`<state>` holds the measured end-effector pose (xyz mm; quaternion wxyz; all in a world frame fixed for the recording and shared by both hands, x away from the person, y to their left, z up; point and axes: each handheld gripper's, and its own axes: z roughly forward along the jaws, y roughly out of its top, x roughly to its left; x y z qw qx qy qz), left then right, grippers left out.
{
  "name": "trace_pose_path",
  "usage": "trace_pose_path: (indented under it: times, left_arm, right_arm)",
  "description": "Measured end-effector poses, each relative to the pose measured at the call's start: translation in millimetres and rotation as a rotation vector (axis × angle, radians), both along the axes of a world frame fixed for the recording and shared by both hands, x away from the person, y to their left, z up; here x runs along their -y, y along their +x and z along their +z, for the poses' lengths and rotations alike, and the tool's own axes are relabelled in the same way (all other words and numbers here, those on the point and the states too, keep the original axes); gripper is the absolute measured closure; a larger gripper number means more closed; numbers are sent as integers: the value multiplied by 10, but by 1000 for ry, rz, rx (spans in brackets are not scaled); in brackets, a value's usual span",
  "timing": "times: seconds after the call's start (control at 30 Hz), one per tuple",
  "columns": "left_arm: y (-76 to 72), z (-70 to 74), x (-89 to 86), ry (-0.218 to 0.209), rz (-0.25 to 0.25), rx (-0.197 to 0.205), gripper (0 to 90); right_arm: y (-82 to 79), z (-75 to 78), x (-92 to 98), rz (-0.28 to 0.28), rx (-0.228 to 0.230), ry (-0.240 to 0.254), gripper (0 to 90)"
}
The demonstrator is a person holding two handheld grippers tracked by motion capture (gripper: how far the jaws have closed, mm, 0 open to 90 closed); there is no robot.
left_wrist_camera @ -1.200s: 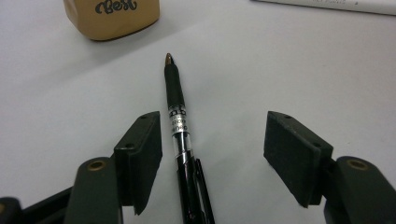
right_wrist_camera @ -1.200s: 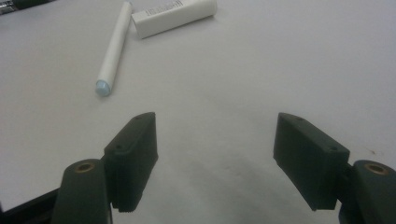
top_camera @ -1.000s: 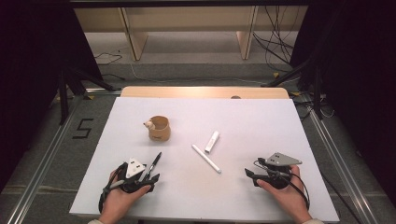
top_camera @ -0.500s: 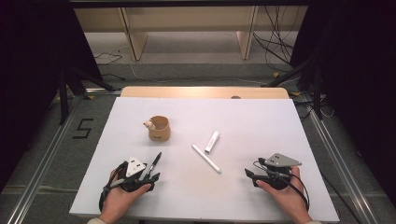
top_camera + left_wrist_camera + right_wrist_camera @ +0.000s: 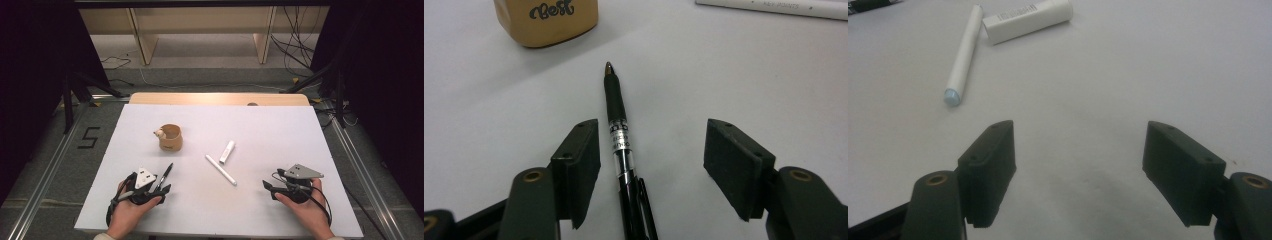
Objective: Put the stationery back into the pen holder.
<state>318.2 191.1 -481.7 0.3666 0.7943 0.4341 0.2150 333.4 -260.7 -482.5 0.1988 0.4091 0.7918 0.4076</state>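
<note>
Left claw [image 5: 649,165] released, jaws straddling black pen [image 5: 620,130] lying on surface [image 5: 260,130], nearer one jaw. Step: pre-grasp. Next: centre, clench on barrel. Right claw [image 5: 1080,165] released, holding nothing.

A white table [image 5: 280,130] is seen. A tan cup [image 5: 170,137] is stood left of centre. A black pen [image 5: 164,176] is laid at the near left. A white pen [image 5: 220,169] and a small white tube [image 5: 227,151] are laid near the middle.
</note>
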Motion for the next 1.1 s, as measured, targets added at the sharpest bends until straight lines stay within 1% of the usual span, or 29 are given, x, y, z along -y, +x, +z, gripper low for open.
trace_pose_path:
  times: [0.07,0.13,0.2,0.23,0.33,0.5,0.73,0.9,1.1]
  left_arm:
    - [-3,0,-5,6,-3,0,401]
    - [-12,7,-11,9,1,-8,414]
    - [-14,19,-9,3,15,1,426]
    - [-14,24,-13,8,15,4,438]
    - [-24,19,-26,14,26,-13,472]
    - [-6,23,-36,18,43,-22,520]
    - [38,-4,-41,28,56,-57,595]
    - [93,-42,-20,39,60,-87,623]
    - [145,-68,-8,55,60,-105,637]
  right_arm:
    - [1,-3,3,0,-1,1,296]
    - [1,7,6,-2,3,2,297]
    - [0,6,5,4,4,1,297]
    - [0,1,4,5,3,1,297]
    - [1,0,5,9,3,2,297]
    - [1,2,-4,15,7,0,297]
    - [-1,8,-31,21,12,-5,296]
    - [-2,7,-39,21,11,-5,296]
    - [-2,6,-36,23,13,-5,296]
